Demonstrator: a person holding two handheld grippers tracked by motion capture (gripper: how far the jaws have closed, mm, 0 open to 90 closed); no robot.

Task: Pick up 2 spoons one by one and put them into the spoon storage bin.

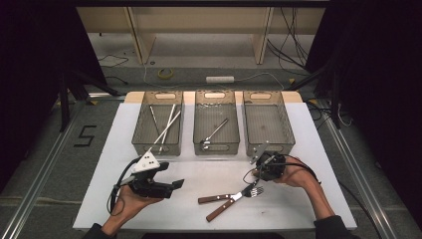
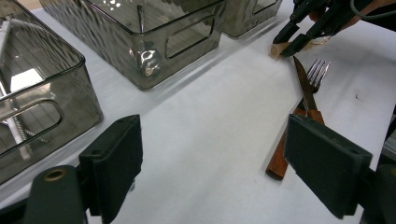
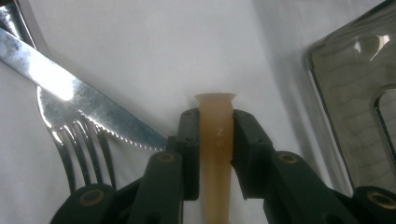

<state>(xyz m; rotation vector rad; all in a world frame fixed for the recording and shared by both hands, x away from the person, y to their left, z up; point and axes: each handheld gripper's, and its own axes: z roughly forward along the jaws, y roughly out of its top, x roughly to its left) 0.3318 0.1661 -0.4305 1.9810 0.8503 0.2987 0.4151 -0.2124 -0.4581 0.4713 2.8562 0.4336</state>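
Both hands sit at the near edge in the high view, the left gripper (image 1: 177, 183) idle, the right gripper (image 1: 258, 163) before the right bin (image 1: 288, 130). Left gripper view: its own jaws gape empty. Right gripper view: jaws pinch a tan spoon (image 3: 216, 140) beside the knife (image 3: 79, 109) and fork (image 3: 79, 144); lift straight up, keeping the squeeze firm, so neither gets dragged.
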